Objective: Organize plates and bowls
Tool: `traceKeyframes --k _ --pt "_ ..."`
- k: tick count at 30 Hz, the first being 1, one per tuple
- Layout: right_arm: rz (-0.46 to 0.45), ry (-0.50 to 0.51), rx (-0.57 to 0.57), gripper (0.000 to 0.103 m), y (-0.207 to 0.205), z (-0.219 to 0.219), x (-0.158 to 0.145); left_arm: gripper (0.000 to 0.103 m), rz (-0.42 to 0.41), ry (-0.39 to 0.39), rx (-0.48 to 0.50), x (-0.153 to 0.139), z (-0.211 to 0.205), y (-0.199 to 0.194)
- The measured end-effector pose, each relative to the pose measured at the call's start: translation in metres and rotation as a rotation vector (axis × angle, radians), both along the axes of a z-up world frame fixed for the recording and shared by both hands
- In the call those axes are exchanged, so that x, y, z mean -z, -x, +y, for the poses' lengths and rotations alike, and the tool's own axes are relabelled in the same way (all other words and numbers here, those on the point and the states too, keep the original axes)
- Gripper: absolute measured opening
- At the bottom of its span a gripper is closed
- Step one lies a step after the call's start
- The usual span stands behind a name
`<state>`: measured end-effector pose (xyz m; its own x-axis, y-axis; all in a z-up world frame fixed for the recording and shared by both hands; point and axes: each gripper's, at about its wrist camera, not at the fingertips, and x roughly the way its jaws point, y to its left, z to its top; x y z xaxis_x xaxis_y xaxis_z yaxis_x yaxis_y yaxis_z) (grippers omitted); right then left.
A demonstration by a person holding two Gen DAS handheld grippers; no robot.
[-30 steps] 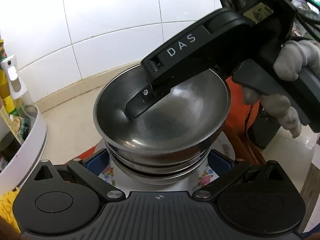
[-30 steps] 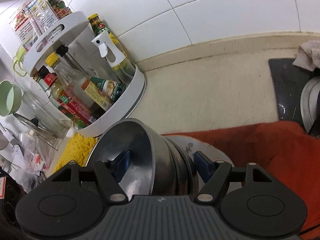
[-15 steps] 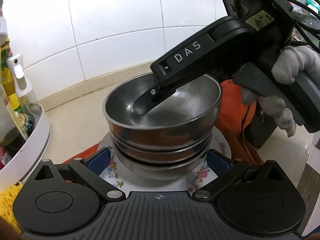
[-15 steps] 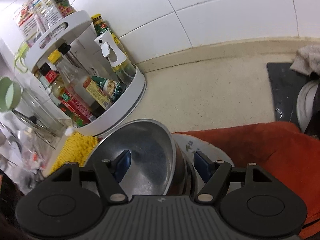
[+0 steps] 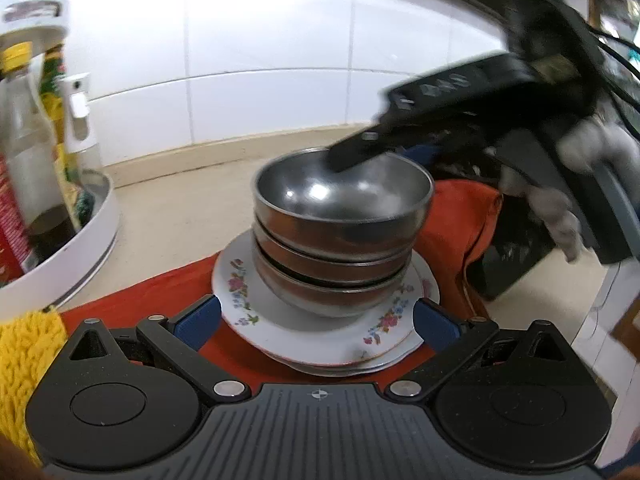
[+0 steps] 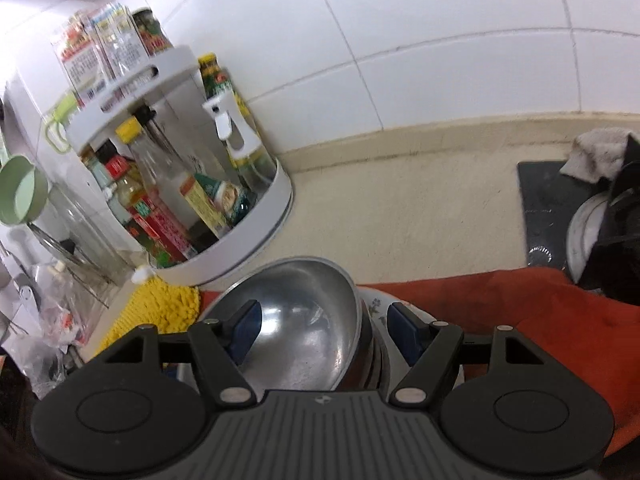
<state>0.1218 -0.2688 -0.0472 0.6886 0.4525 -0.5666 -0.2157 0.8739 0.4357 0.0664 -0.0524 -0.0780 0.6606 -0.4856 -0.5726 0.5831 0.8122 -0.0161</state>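
Three steel bowls (image 5: 340, 216) sit nested on a stack of floral plates (image 5: 240, 292), which rests on an orange cloth (image 5: 136, 296). My left gripper (image 5: 316, 320) is open, its blue pads level with the plates' near rim, one on each side and apart from it. My right gripper (image 6: 324, 328) is open and straddles the top bowl's wall (image 6: 304, 312): the left pad is inside the bowl, the right pad outside, and neither presses. In the left wrist view its finger (image 5: 352, 158) dips over the bowl's far rim, held by a gloved hand (image 5: 592, 148).
A white two-tier rack of bottles (image 6: 256, 216) stands left of the stack, against the tiled wall. A yellow shaggy cloth (image 6: 160, 308) lies beside it. On the right are a black hob (image 6: 548, 200), a grey rag (image 6: 592, 152) and dark cookware.
My left gripper has drawn back from the stack, so the plates now show in full. The right gripper has risen; its finger sits near the top bowl's rim instead of deep inside.
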Motion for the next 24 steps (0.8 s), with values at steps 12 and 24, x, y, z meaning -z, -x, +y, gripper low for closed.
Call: traceKeyframes --k 12,24 --pt "-0.131 0.146 0.182 0.069 0.107 0.02 -0.023 0.103 0.058 0.066 -0.118 -0.02 0.01 0.009" --pt "-0.094 0.218 0.356 0.071 0.167 0.032 -0.002 0.103 0.086 0.032 -0.209 -0.022 0.001 0.029"
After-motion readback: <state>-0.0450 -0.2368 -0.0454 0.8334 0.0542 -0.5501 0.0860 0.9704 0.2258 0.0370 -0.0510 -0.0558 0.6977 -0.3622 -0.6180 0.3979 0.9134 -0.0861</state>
